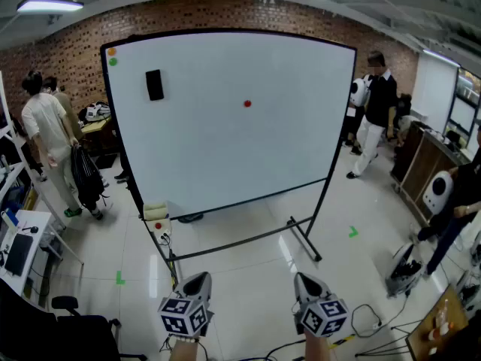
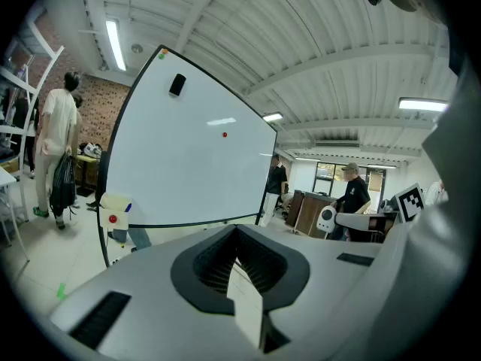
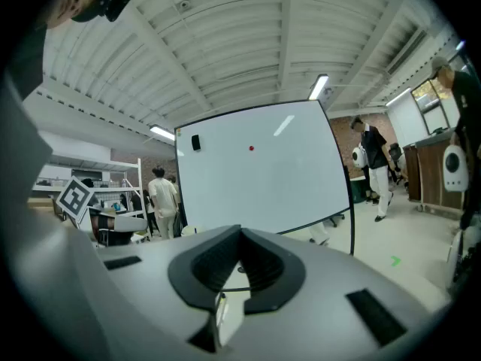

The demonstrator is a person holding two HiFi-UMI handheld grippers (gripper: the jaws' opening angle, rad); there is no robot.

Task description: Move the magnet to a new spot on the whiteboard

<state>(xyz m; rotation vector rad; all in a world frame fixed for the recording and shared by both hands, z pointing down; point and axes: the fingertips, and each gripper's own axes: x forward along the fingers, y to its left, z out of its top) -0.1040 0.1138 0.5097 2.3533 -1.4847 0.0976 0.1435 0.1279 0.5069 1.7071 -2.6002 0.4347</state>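
We are holding the left gripper (image 1: 198, 278) and the right gripper (image 1: 305, 280) low, well apart from the whiteboard (image 1: 301, 149) — both are sitting with jaws pressed together, pinching nothing. The red magnet (image 1: 247, 103) is sticking near the board's upper middle, right of the black eraser (image 1: 154, 85).
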